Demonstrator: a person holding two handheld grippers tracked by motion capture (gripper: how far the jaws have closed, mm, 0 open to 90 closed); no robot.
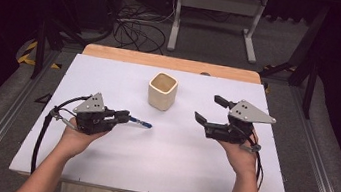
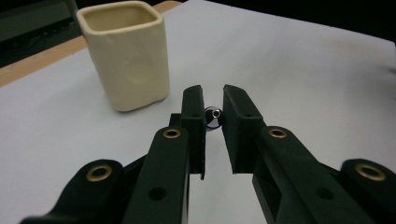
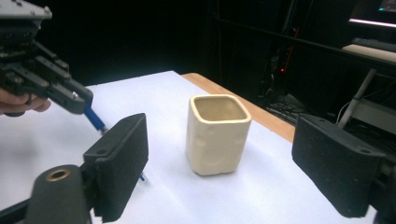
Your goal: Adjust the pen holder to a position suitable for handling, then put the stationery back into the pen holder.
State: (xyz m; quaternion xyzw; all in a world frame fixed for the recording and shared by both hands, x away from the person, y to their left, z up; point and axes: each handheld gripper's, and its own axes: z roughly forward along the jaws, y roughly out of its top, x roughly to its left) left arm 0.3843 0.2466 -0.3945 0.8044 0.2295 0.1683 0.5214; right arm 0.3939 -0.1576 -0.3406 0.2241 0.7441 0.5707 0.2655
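Table [image 1: 160,155] with a white top and a wooden strip [image 1: 170,62] exposed along its far edge. 1 cream square-mouthed cup [image 1: 162,91] stands upright directly on the white surface, ahead of and between the 2 tongs: forward and right of the left gripper [image 1: 125,117], forward and left of the right gripper [image 1: 209,109]. It is apart from both.

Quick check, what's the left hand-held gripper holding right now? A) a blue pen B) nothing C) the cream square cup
A: the left hand-held gripper is shut on a thin blue pen that sticks out past its jaws, apart from the cream square ceramic cup.
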